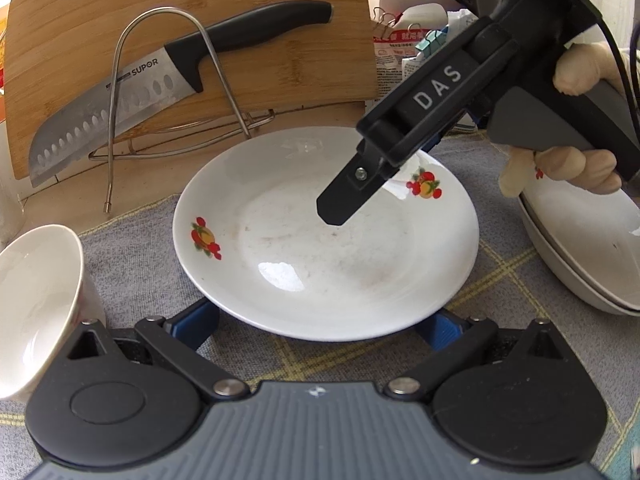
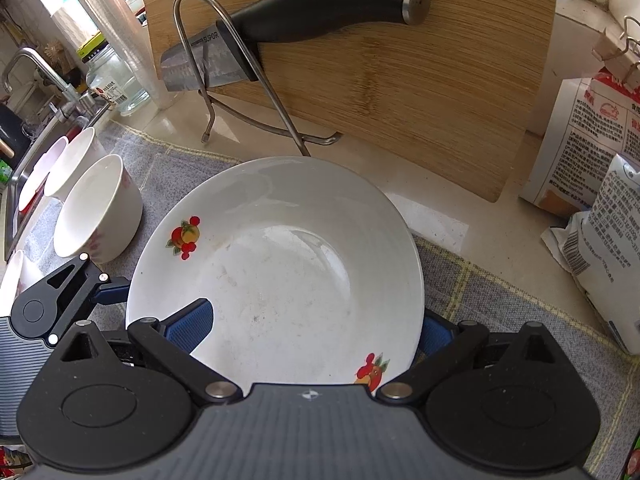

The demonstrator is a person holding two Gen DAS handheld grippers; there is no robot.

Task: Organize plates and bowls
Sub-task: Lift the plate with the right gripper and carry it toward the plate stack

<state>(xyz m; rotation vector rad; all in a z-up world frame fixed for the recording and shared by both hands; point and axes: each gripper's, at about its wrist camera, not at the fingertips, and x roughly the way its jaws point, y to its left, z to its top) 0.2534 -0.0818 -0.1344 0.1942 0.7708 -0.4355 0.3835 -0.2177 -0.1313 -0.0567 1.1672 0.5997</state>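
We hold a white round ceramic plate w/ red fruit decals (image 2: 280, 264) in the right gripper (image 2: 316, 332). Its blue-padded fingers (image 2: 192, 326) stand one each side of the plate's near rim: the left one lies over the plate's inner face, the right one is tucked behind the outer edge, so they're clamped across the rim. The plate sits tilted, rising away from the fingers toward the bamboo cutting board (image 2: 400, 80).

From the left wrist cam, the same plate (image 1: 320, 248) sits just ahead of the left gripper (image 1: 320, 324). Its fingers (image 1: 200, 320) are spread wide apart, one at each side of the plate's near edge, tips tucked under the rim; we can't tell whether they touch it. The right gripper (image 1: 344, 204) comes in from upper right over the plate's far side.

Left of the left fingers, close by, stands a white ceramic bowl (image 1: 36, 304). Right of them, a stack of white plates (image 1: 584, 248). Beyond the plate, a steel-bladed knife w/ black handle (image 1: 140, 92) leans on a wire rack (image 1: 168, 92) against the board. All on a grey checked cloth (image 1: 132, 252) over the bench.
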